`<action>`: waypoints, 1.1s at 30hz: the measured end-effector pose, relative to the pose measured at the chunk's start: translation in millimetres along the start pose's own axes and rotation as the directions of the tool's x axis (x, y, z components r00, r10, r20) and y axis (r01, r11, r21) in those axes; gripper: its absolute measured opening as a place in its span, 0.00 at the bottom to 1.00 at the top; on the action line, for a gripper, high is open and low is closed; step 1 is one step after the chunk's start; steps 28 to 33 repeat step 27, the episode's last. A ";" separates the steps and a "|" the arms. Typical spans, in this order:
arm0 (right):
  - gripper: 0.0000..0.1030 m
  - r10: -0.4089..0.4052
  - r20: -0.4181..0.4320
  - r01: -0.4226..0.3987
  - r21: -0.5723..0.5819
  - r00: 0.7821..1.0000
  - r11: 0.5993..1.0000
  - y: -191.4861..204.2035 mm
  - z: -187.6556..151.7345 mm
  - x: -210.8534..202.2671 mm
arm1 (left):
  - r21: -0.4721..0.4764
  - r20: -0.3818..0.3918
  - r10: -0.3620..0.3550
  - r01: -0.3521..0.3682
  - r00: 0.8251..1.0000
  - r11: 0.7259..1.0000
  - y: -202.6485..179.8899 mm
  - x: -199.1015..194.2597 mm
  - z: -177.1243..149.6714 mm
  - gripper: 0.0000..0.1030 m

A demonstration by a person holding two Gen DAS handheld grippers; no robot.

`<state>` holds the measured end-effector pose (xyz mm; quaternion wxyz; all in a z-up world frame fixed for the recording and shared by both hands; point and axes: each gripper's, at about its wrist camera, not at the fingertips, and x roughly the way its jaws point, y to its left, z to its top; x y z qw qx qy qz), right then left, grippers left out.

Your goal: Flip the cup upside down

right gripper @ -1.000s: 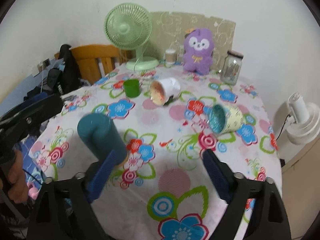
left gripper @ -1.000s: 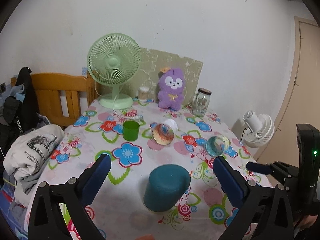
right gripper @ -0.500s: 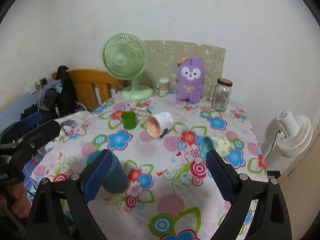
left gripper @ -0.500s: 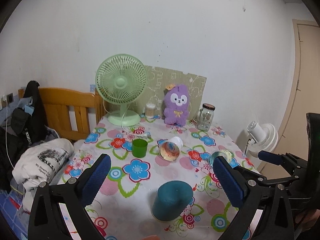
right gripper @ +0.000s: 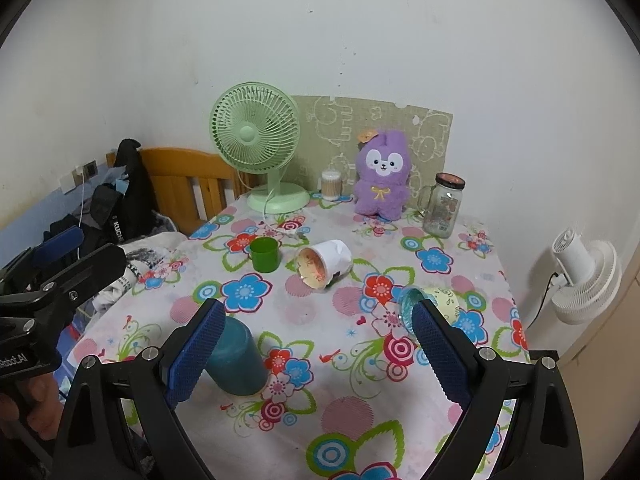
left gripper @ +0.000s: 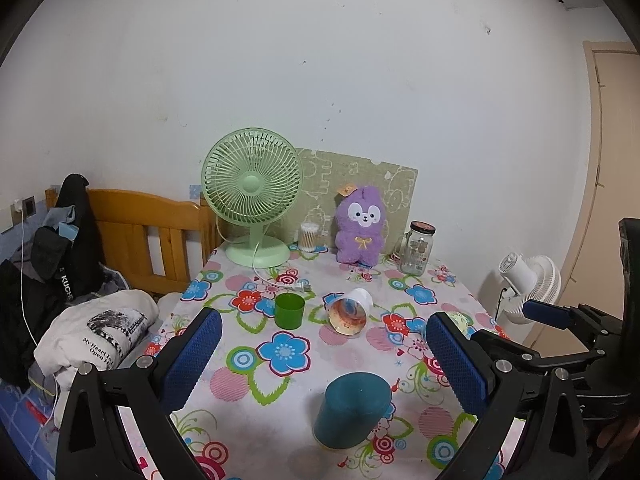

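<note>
While both grippers have backed up and away from the table over the last second, the teal cup (left gripper: 352, 410) has stayed put: mouth down, base up, near edge of the floral table (left gripper: 256, 412), nothing touching it. Left gripper (left gripper: 320, 364) hangs above and behind it with fingers (left gripper: 192, 356) wide apart and empty; a second ago the cup sat much larger between them. Right gripper (right gripper: 316, 356) is likewise spread and empty, and in its view the teal cup (right gripper: 236, 360) sits at the near left, partly hidden by the left finger pad. My read: flip on this cup is done, release clean, retreat underway. Further back, mid-table, a small green cup (left gripper: 289, 310) stands upright, mouth up, and just right of it a white paper cup (left gripper: 350, 312) lies on its side, opening toward the cameras. A third patterned cup (right gripper: 430, 304) lies on its side at the right, mostly behind the right finger. If more flips are wanted, those are candidates. Far edge is unchanged: green fan (left gripper: 252, 196), purple plush (left gripper: 360, 228), glass jar (left gripper: 418, 247).
</note>
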<state>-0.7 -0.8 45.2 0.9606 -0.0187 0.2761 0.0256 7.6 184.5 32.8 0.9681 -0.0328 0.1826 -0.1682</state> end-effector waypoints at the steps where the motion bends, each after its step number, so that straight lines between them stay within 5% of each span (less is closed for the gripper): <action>1: 0.93 0.000 -0.002 0.000 -0.003 1.000 1.000 0.3 -0.3 0.7 | -0.001 -0.002 0.001 -0.001 1.000 1.000 0.4 0.1 -0.3 1.00; 33: 0.93 0.016 -0.024 -0.017 -0.024 1.000 1.000 15.8 -2.1 6.6 | -0.019 -0.016 0.013 -0.013 1.000 1.000 10.6 2.8 -2.1 1.00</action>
